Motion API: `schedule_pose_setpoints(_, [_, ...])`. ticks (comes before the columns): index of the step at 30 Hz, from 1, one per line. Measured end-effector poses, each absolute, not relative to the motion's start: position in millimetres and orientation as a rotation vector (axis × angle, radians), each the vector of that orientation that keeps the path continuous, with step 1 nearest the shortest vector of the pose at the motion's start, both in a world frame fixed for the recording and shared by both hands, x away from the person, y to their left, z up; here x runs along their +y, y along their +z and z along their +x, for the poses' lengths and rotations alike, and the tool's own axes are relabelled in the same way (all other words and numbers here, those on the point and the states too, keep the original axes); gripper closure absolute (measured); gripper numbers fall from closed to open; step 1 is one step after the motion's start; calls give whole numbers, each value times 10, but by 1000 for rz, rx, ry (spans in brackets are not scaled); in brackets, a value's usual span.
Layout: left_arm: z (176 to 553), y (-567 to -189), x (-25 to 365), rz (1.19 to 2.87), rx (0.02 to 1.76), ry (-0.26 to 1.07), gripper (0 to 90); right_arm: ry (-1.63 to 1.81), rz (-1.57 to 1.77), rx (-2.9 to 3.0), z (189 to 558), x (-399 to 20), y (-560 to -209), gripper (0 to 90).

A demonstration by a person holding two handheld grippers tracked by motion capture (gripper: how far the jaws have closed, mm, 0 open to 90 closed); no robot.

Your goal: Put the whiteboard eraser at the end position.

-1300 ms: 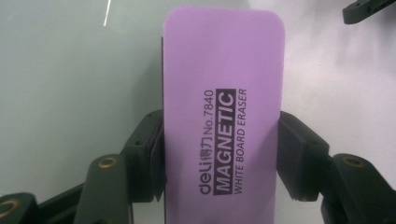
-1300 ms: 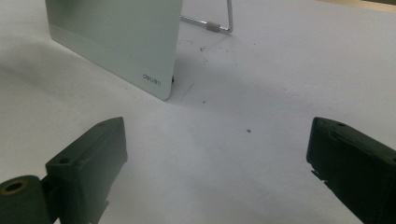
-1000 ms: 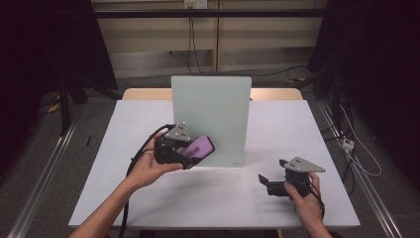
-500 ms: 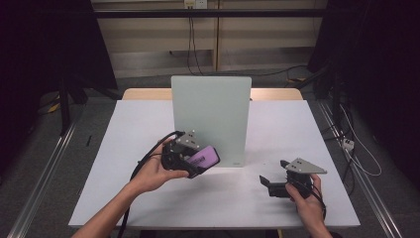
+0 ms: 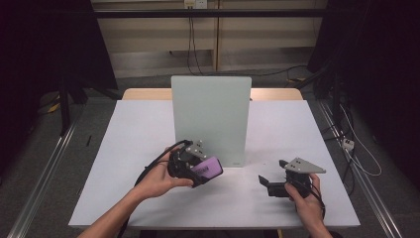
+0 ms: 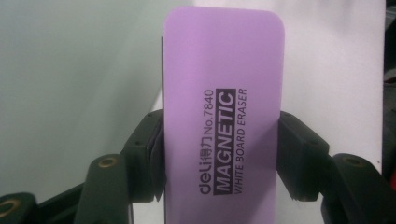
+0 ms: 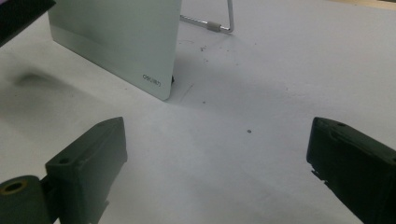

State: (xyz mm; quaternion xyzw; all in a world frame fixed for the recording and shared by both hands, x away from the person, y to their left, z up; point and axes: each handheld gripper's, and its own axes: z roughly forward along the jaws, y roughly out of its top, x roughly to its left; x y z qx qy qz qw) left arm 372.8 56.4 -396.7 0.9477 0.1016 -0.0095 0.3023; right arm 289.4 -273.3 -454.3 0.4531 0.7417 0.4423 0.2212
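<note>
A purple whiteboard eraser (image 5: 207,167) (image 6: 222,107), printed "MAGNETIC WHITE BOARD ERASER", sits between the jaws of my left gripper (image 5: 200,171) (image 6: 219,158), which is shut on its two long edges. It hovers low over the table just in front of the lower left part of the upright pale-green whiteboard (image 5: 211,119) (image 6: 70,79). My right gripper (image 5: 266,184) (image 7: 219,168) rests near the table's front right, open, with bare table between its jaws. The whiteboard's lower corner (image 7: 156,84) lies ahead of it to the left.
The white table (image 5: 129,144) carries the whiteboard on a wire stand (image 7: 219,23). Cables trail from the left gripper (image 5: 153,163). Dark floor and metal rails (image 5: 44,168) flank the table on both sides.
My left hand has carried the eraser rightward and down, closer to the table and nearer the camera. The right gripper has stayed in place.
</note>
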Motion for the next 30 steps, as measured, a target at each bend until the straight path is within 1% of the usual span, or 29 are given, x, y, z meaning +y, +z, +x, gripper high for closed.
schedule_pose_setpoints(8, [3681, -4090, 438, 2560, 257, -81, 407, 1220, 1246, 2052, 2893, -2731, -4541, 56])
schedule_pose_setpoints(15, [3655, -4181, 363, 2596, 241, -159, 407, 1216, 1245, 2050, 2892, -2727, -4535, 56])
schedule_pose_setpoints(22, [3650, -4240, 311, 2613, 237, -172, 404, 1212, 1237, 2054, 2890, -2706, -4534, 55])
schedule_pose_setpoints(26, [3627, -4292, 235, 2635, 225, -147, 404, 1214, 1244, 2049, 2889, -2718, -4531, 56])
schedule_pose_setpoints(30, [3632, -4311, 230, 2627, 238, -153, 404, 1214, 1238, 2050, 2886, -2716, -4531, 56])
